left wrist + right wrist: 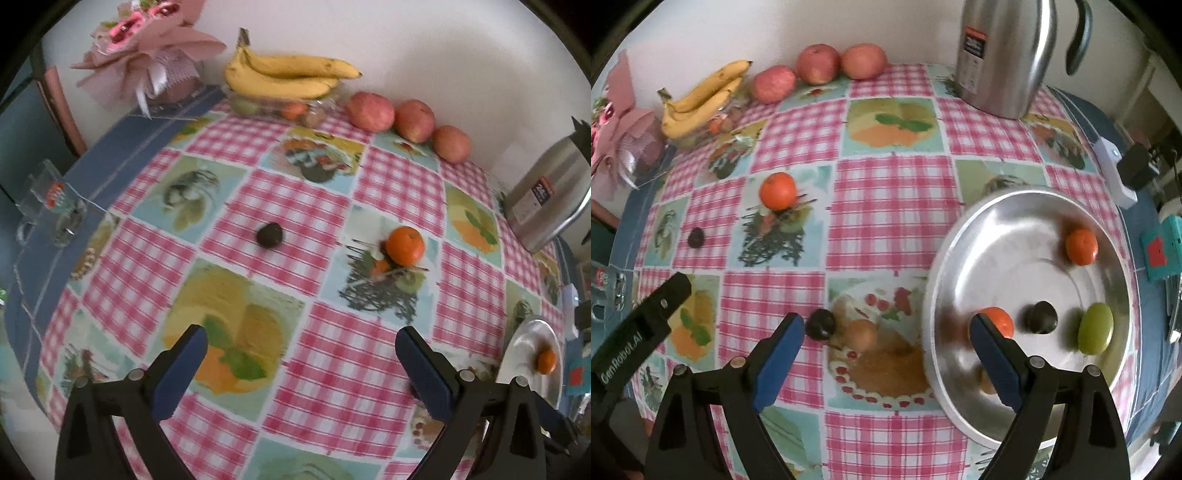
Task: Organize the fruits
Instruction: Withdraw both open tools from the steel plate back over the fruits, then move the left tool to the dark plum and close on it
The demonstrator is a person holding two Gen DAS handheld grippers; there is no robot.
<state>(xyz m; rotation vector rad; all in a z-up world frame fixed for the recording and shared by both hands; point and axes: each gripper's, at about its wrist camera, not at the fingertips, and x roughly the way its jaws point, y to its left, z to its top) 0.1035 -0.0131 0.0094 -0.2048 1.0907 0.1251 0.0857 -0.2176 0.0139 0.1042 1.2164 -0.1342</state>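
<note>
Both tools are hanging over the checked oilcloth surface (886, 192), pointing steeply down. The right hand-held gripper (886, 343) is standing wide apart with nothing between its blue pads; a small dark plum (820, 324) is lying just beside its left pad. The left hand-held gripper (301, 354) is likewise gaping and empty. A tangerine (405, 245) and a second dark fruit (270, 234) are sitting loose, well apart from the polished steel plate (997, 236), which is already carrying two tangerines, a dark plum and a green fruit. In my judgement the plum is light, smooth-skinned and bruisable (it may roll on the glossy cloth), so a gentle pinch across its widest middle is advisable.
</note>
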